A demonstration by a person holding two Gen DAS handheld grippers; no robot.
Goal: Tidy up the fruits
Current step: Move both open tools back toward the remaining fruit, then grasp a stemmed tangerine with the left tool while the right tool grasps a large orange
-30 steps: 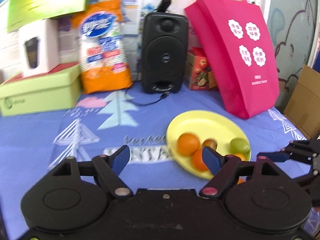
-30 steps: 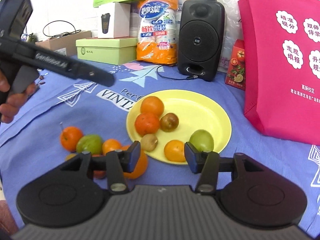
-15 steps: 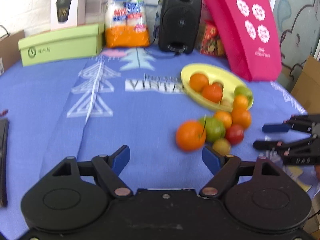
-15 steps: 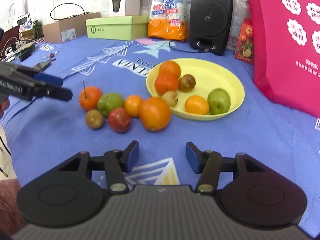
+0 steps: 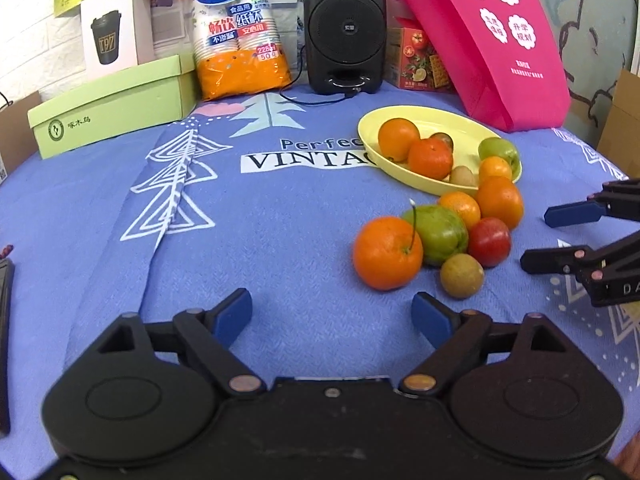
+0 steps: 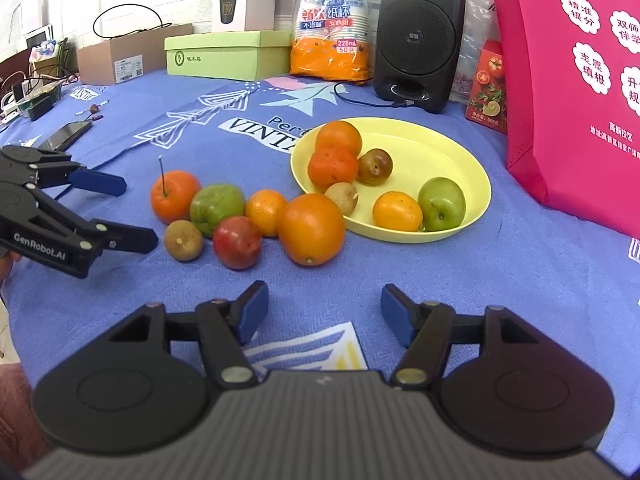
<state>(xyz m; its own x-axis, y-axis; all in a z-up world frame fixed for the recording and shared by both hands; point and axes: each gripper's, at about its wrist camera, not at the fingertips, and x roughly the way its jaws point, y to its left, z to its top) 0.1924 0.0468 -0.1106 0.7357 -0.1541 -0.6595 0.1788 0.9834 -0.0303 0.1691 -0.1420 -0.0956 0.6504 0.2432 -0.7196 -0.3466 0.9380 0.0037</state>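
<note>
Six loose fruits [image 6: 248,216] lie ahead of both spread jaws; we should straddle the end orange [image 5: 387,253] squarely, then close gently toward the plate [image 6: 460,152].

- Both views are brightly and evenly lit; only soft shadows are cast under the fruit.
- Straight lines are bowed by fisheye distortion toward the edges.
- Slight softness is seen at the dark corners.

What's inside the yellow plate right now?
The yellow plate holds six fruits: two oranges, a brown plum-like fruit, a kiwi-like one, a small orange and a green apple. Anything beneath them is hidden.
</note>
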